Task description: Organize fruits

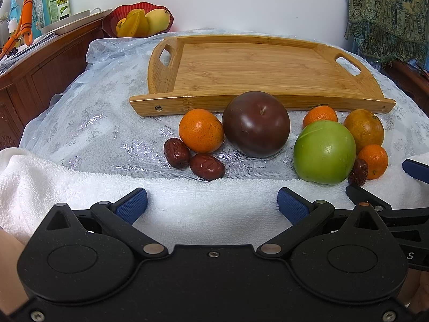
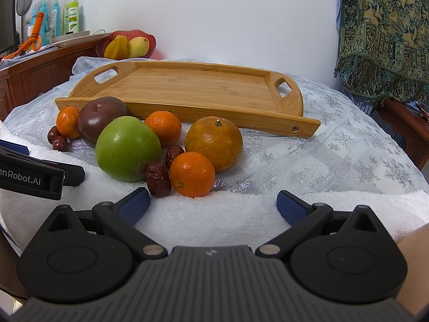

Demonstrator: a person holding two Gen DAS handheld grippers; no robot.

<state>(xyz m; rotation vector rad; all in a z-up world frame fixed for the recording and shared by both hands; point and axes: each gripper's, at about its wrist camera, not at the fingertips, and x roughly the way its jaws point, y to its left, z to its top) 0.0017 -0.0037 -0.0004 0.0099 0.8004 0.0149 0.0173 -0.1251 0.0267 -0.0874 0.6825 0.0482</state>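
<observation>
- The bamboo tray [image 1: 257, 64] is the landmark; it lies on the cloth-covered surface [image 1: 88, 123] and holds no fruit, so the task stands at its first step, by this reading.
- All fruit lies on the near side of the tray, outside its front rail.
- The dark red fruit [image 1: 256, 123] sits nearest the rail's middle; the green fruit [image 2: 127, 151] lies nearer the cameras, to its right.
- The large orange [image 2: 214, 142] lies before the tray's right end; three small oranges [image 2: 192, 174] [image 2: 164, 127] [image 1: 201, 130] sit among the larger fruit.
- Red dates [image 1: 207, 166] [image 2: 158, 178] lie farthest from the tray, at the edge of the white towel [image 1: 187, 201].
- The left tongs [image 1: 211, 205] are spread wide and hold nothing, short of the fruit.
- The right tongs [image 2: 213, 205] are likewise wide and hold nothing.
- The next move probably calls for advancing one set of tongs around a single fruit, closing gently, and lifting it over the rail; round fruit may roll.
</observation>
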